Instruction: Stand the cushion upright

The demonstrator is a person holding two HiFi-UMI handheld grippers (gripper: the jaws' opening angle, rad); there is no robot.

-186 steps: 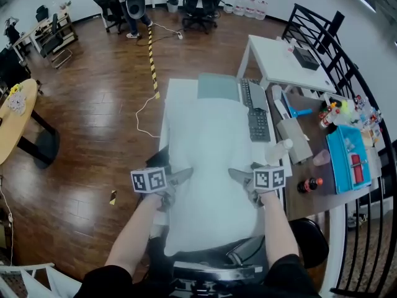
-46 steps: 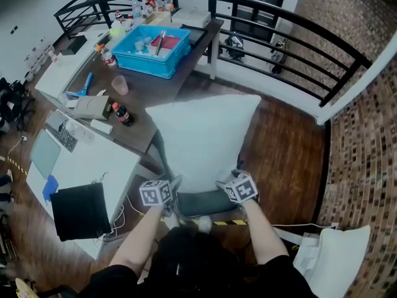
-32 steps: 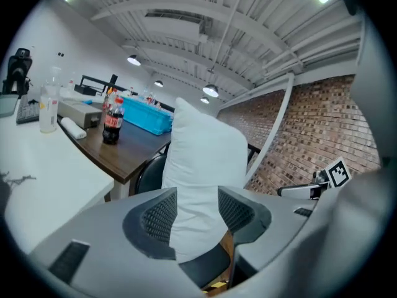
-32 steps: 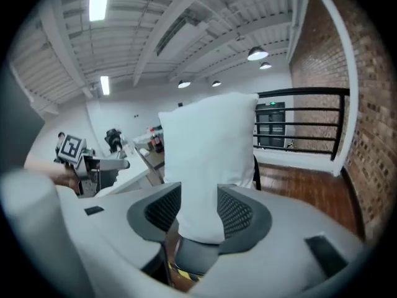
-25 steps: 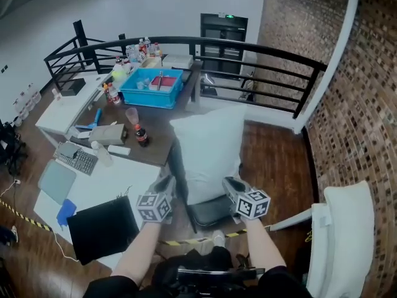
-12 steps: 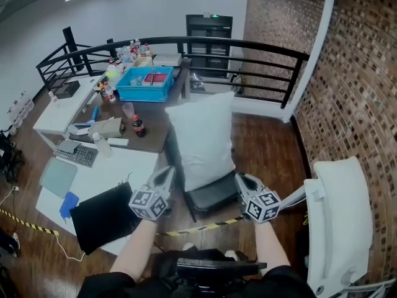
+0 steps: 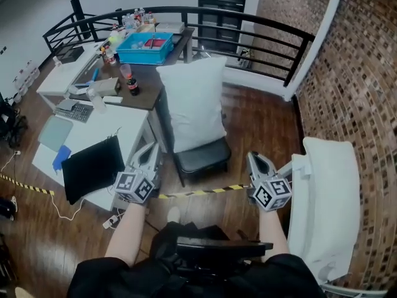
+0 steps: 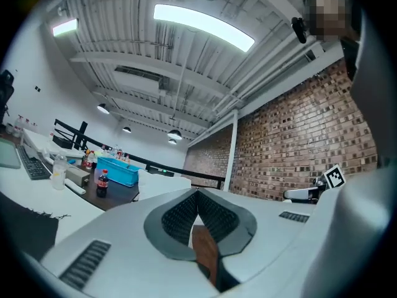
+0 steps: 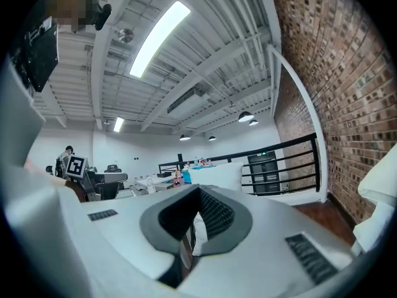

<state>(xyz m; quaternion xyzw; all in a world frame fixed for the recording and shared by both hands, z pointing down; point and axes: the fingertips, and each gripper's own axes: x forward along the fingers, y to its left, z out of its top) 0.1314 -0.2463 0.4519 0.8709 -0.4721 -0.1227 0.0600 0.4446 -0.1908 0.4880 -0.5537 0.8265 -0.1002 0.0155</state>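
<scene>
Cushion (image 7: 191,101) upright on chair (image 7: 201,156); L hand-held gripper (image 7: 149,153) & R hand-held gripper (image 7: 254,161) both closed, empty (well apart from cushion).

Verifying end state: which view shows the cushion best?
Head view: the whole cushion stands upright on the chair, unobstructed. The right gripper view shows only its upper part, small and distant. The left gripper view shows only a small far-off piece.

The left forearm (image 7: 124,233) and right forearm (image 7: 273,231) reach forward, well apart. The left claw (image 7: 150,150) and right claw (image 7: 253,158) point roughly level, jaws closed together (nothing between them).
</scene>
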